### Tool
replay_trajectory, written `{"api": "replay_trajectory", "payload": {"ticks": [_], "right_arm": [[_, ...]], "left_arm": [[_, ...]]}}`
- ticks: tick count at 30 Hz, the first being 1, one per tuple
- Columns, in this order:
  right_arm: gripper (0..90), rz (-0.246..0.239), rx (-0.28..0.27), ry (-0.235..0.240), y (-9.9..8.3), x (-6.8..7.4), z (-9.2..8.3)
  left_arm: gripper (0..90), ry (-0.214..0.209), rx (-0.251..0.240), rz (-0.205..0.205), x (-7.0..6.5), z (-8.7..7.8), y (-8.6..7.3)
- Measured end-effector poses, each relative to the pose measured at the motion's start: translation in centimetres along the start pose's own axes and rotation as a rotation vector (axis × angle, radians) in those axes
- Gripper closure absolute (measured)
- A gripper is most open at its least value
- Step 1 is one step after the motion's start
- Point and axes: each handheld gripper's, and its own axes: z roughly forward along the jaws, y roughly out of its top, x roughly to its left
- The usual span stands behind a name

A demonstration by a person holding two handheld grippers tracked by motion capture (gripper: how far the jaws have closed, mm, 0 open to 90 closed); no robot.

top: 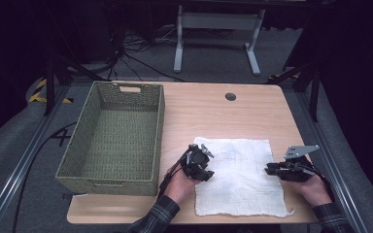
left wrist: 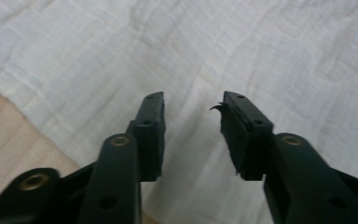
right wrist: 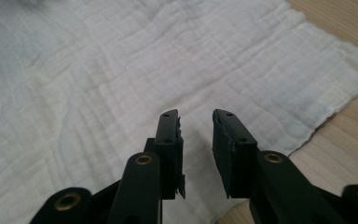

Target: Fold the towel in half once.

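A white cloth (top: 240, 175) lay spread flat on the near right part of the wooden counter (top: 209, 107), beside a woven green basket (top: 114, 141) that stood to its left. The left hand-held gripper (top: 205, 162) sat over the cloth's left edge, and the right hand-held gripper (top: 270, 168) over its right edge, each held by a hand whose plaid sleeve was cut off by the bottom of the high view.

In the left gripper view the left hand-held gripper (left wrist: 193, 105) had its jaws spread apart with nothing between them, only the creased cloth (left wrist: 242, 51) beneath; whether the tips touched the fabric could not be made out. In the right gripper view the right hand-held gripper (right wrist: 196, 116) stood with a narrower gap, also pinching nothing, above the cloth (right wrist: 98, 84) near its edge, where the bare counter (right wrist: 345, 140) showed. From the high view, both sets of jaws were too small and dark to read. The cloth's near right corner looked slightly curled.
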Motion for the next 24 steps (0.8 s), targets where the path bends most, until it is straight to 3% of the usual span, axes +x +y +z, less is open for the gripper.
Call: {"api": "replay_trajectory", "payload": {"ticks": [7,10,14,17,22,24], "right_arm": [[67.8,0.024,-0.009,-0.029,1.0,-1.2,0.0],[66.8,0.031,-0.014,-0.039,1.4,-1.6,0.1],[65.9,0.034,-0.020,-0.046,2.0,-2.2,0.1],[64.8,0.038,-0.024,-0.047,2.6,-2.9,0.4],[64.6,0.039,-0.029,-0.053,3.2,-3.7,0.6],[64.5,0.041,-0.028,-0.057,3.5,-4.0,0.7]], "left_arm": [[53.5,0.015,-0.013,-0.018,1.7,-0.1,1.2],[53.6,0.045,-0.048,-0.029,2.0,-0.2,1.5],[53.3,0.073,-0.043,-0.052,2.8,-0.3,2.0],[53.1,0.110,-0.084,-0.067,3.5,-0.4,2.6],[53.8,0.136,-0.074,-0.074,4.4,-0.2,3.2],[54.5,0.160,-0.096,-0.089,5.1,-0.2,3.4]]}}
